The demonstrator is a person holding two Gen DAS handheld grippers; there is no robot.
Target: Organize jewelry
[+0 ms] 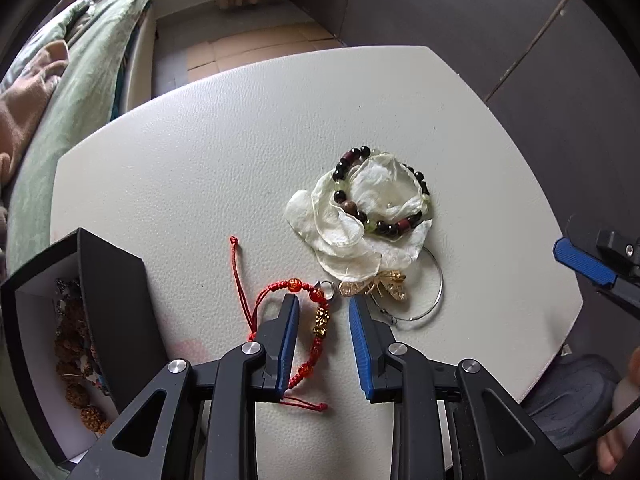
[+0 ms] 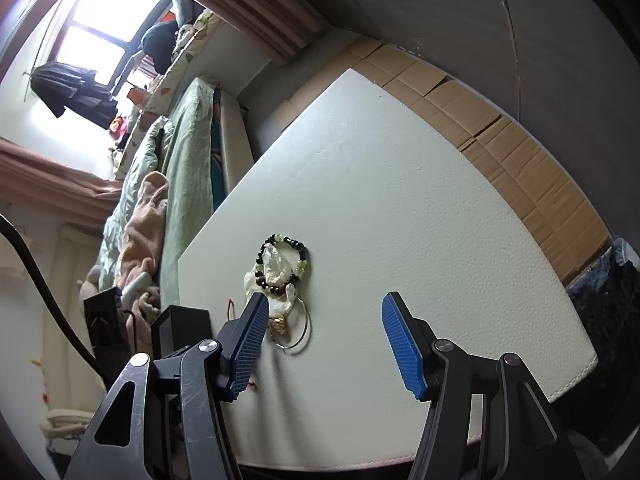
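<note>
Lying on the pebbled white leatherette table [image 1: 208, 152], a red knotted-cord bracelet [image 1: 316, 320] with orange beads and a gold charm sits between the blue ribbed fingers of the left gripper [image 1: 323, 312], whose jaws are parted and not touching it. Beyond the bracelet, a crumpled translucent white flower [image 1: 352, 236] carries a loop of dark, glossy round beads [image 1: 380, 196], with a gold filigree brooch [image 1: 384, 284] and thin wire hoop [image 1: 434, 292] just beside. Left of the bracelet stands an open black box [image 1: 116, 300] holding knobbly brown seeds. The right gripper [image 2: 324, 344] hovers wide open, empty, above the table's near edge.
</note>
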